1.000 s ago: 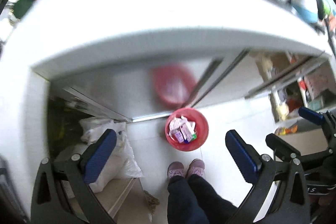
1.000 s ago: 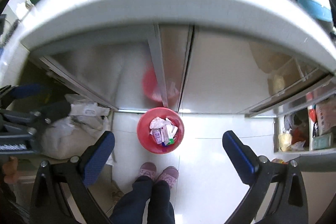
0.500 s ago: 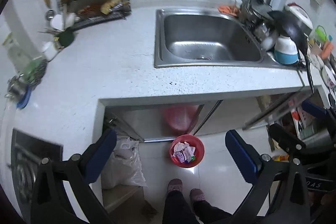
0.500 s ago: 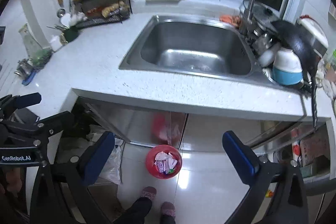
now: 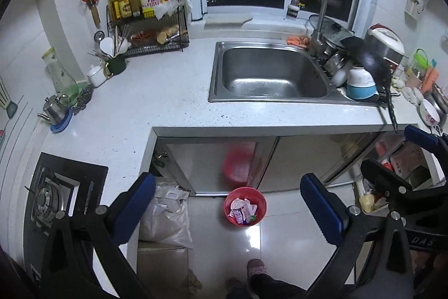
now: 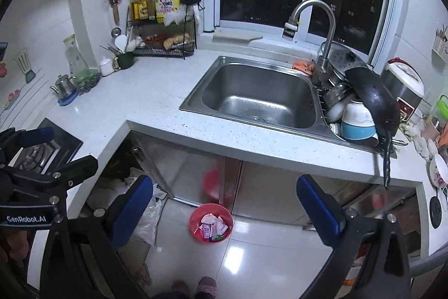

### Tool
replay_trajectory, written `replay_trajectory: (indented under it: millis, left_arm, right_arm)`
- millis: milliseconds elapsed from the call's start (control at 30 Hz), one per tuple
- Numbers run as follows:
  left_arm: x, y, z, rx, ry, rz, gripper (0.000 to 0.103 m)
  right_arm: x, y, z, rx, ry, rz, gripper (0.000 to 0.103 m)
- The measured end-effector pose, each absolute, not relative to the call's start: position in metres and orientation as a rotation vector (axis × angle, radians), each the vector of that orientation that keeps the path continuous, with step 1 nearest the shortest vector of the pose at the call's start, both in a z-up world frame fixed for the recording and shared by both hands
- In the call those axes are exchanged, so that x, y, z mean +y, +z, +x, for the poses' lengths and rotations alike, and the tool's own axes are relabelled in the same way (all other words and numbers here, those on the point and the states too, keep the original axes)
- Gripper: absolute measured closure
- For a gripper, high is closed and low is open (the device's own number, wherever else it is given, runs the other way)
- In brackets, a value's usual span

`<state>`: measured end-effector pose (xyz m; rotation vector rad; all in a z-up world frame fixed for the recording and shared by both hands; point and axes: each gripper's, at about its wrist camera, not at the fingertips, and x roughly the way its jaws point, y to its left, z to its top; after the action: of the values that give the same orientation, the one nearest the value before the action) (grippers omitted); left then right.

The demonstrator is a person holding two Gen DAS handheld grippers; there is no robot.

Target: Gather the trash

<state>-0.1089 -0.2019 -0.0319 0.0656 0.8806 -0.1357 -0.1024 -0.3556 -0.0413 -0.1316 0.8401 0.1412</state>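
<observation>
On my left wrist view, the left gripper (image 5: pixel 228 209) hangs high over the kitchen with its blue-padded jaws spread wide and nothing between them. Far left I see the gas burner (image 5: pixel 46 199) set into the white countertop (image 5: pixel 156 102), then a pale plastic bag (image 5: pixel 165 215) slumped on the floor beside the counter's end. Moving right, the red trash bin (image 5: pixel 245 206) stands on the glossy tiled floor just in front of the steel cabinet doors (image 5: pixel 218 161), which throw back a blurred red reflection of it. The bin is a small round bucket, open at the top, holding crumpled white paper and small wrappers in pink, purple and green. Above it on the counter sits the steel sink (image 5: pixel 275 74), its basin bare. At the right edge the right gripper (image 5: pixel 414 156) pokes into view.

On my right wrist view, the right gripper (image 6: pixel 224 210) is likewise spread wide and holds nothing; the same bin (image 6: pixel 211 223) shows between its fingers, well below them, with my slippers (image 6: pixel 196 285) near the bottom edge.
</observation>
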Motion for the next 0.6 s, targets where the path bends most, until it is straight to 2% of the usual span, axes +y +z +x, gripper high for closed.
replay_trajectory:
  millis: [600]
  left_arm:
    - [-0.169, -0.003, -0.211, 0.802, -0.139, 0.074, 0.000]
  right_arm:
    - [-0.337, -0.015, -0.189, 0.728, 0.124, -0.157, 0.001]
